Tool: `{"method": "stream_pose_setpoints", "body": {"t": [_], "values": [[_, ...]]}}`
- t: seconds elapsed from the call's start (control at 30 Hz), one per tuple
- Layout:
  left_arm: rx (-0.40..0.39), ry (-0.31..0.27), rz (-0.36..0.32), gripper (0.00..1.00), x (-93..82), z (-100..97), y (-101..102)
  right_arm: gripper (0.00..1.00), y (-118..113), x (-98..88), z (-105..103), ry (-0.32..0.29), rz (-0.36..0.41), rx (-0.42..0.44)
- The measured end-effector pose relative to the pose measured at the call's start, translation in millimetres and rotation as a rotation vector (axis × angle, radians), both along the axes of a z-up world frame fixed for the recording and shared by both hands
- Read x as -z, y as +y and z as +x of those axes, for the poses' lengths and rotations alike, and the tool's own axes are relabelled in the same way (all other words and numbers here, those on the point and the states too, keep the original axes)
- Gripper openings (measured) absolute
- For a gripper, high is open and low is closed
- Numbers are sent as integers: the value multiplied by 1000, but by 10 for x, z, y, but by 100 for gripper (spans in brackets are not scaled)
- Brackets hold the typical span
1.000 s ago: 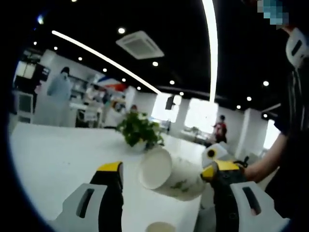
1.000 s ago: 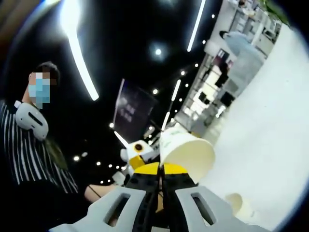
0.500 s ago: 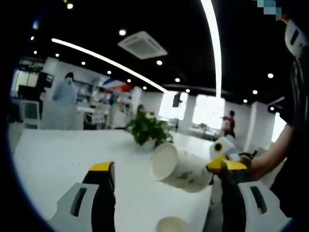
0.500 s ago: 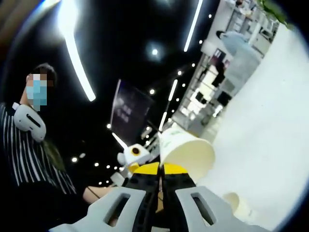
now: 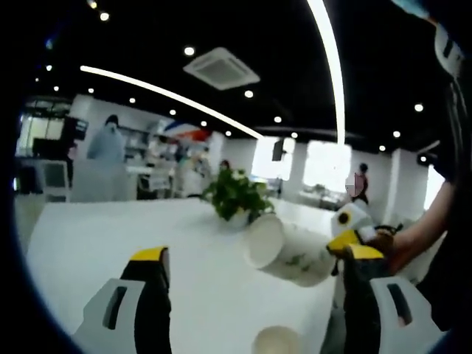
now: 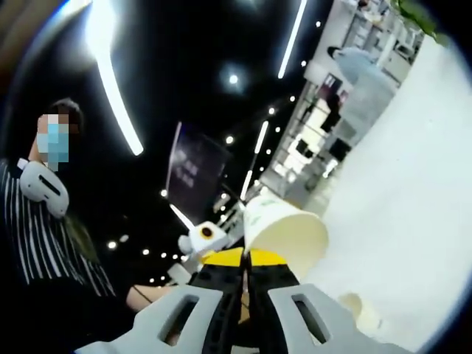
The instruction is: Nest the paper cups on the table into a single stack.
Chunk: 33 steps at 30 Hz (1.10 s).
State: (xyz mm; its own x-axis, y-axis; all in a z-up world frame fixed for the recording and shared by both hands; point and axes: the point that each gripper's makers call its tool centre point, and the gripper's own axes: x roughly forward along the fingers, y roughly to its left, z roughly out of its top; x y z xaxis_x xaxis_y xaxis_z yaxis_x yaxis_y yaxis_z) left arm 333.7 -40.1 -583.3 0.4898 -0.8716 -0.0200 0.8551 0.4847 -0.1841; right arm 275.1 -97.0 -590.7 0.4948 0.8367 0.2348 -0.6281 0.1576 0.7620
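My right gripper (image 6: 246,259) is shut on the edge of a white paper cup (image 6: 285,233) with a green print, holding it up in the air. In the left gripper view that cup (image 5: 289,250) lies sideways with its open mouth turned left, and the right gripper (image 5: 348,221) comes in from the right behind it. My left gripper (image 5: 253,254) is open wide, its yellow-tipped jaws on either side of the held cup without closing on it. A second cup (image 5: 276,341) stands upright on the white table (image 5: 110,228) below, also seen as a cup (image 6: 359,310) low in the right gripper view.
A potted green plant (image 5: 236,195) stands on the table beyond the cups. A person in striped clothing (image 6: 44,243) is close at the left of the right gripper view. The left gripper (image 6: 202,237) shows beside the held cup. People and furniture stand far behind.
The left gripper view has swung slightly, so plant and held cup sit further right. The right gripper keeps its hold on the cup; the left jaws stay open.
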Motion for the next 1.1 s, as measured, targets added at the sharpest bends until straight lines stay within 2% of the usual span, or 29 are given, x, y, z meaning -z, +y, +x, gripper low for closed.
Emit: {"method": "stream_pose_setpoints", "body": {"t": [0.2, 0.43, 0.73, 0.83, 1.03, 1.1], "values": [[-15, -28, 30, 98, 23, 36, 19, 0, -12, 12, 9, 6, 5, 5], [-15, -26, 44, 98, 45, 51, 21, 0, -14, 11, 20, 7, 6, 10], [-20, -32, 68, 98, 109, 68, 58, 0, -86, 9, 116, 26, -38, 15], [-24, -33, 83, 98, 135, 89, 73, 0, -91, 12, 158, 21, -102, 0], [-24, -39, 88, 98, 139, 92, 83, 0, -100, -137, 252, -26, -184, -42], [-22, -37, 93, 98, 151, 85, 80, 0, -113, -144, 289, -49, -243, -53]]}}
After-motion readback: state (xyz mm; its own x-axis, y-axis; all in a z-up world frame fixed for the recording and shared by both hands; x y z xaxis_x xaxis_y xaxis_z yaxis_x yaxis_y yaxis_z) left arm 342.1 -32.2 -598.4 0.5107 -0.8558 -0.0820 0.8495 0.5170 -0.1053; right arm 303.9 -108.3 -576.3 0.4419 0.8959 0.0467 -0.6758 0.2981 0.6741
